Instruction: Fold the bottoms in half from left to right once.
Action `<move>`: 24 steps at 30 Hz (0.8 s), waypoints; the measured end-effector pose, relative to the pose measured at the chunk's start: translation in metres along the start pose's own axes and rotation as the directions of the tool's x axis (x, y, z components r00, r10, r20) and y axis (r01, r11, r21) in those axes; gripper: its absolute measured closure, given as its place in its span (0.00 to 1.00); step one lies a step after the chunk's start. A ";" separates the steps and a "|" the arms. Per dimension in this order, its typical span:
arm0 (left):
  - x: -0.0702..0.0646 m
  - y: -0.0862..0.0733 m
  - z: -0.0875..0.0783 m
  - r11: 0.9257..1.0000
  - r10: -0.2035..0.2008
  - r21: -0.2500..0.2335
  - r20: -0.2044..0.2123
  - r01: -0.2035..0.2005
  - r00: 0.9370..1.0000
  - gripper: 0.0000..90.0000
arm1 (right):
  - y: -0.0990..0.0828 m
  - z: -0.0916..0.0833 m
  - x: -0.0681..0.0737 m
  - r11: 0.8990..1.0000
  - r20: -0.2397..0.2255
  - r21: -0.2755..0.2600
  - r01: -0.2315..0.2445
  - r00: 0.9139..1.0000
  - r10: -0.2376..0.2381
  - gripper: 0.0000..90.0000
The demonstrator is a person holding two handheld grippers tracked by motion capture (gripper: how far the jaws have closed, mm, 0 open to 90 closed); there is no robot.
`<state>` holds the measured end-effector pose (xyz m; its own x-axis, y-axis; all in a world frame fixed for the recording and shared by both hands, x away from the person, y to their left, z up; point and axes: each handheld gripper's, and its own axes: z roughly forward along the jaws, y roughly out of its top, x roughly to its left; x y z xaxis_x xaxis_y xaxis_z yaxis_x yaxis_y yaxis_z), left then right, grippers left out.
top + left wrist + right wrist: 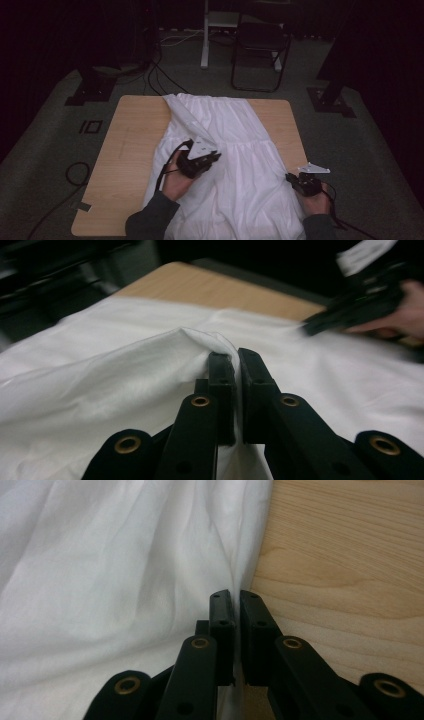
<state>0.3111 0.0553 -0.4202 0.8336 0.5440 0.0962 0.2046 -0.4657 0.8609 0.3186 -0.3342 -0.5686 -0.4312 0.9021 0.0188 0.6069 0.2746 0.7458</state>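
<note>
The wooden table [125,150] carries a white garment [235,150], apparently a gathered skirt or dress, spread lengthwise over its middle and right part, reaching the table's far edge and running off the near edge. Folding looks under way and early: the left side has been lifted and drawn toward the garment's middle, forming a raised ridge, while the right half lies flat and the lower part is unfolded. The left gripper [235,357], over the garment's centre, is clenched on a pinch of that lifted fabric. The right gripper [235,597], at the garment's right edge near the table's right side, is clamped on the hem there. The garment's near end is cut off, and dim light hides its seams and exact type.
</note>
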 end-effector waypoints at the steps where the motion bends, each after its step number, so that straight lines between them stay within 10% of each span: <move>1: -0.003 0.003 0.005 1.000 -0.001 -0.006 0.018 0.002 1.000 0.96 | 0.000 0.000 0.000 1.000 0.000 0.001 0.001 1.000 -0.001 0.95; 6: -0.024 0.012 0.045 0.999 -0.028 -0.013 0.189 0.031 0.981 0.96 | 0.001 0.001 0.000 1.000 0.007 0.003 0.000 1.000 0.000 0.95; 12: -0.027 -0.007 0.086 0.990 -0.112 0.108 0.274 0.086 0.955 0.77 | 0.006 0.001 0.005 0.999 0.070 0.033 0.011 0.997 -0.013 0.75; 19: -0.017 -0.017 0.071 0.989 -0.144 0.073 0.240 0.130 0.960 0.54 | 0.031 -0.019 0.027 0.998 0.077 -0.059 0.033 0.997 -0.028 0.54; 24: 0.004 -0.031 0.039 0.989 -0.145 0.055 0.112 0.140 0.983 0.53 | 0.051 -0.028 0.054 0.991 -0.021 -0.114 0.076 0.997 -0.079 0.55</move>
<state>0.3280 0.0445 -0.4658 0.8472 0.5243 -0.0862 0.3468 -0.4227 0.8373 0.3078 -0.2810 -0.5113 -0.4920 0.8702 -0.0259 0.4924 0.3027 0.8160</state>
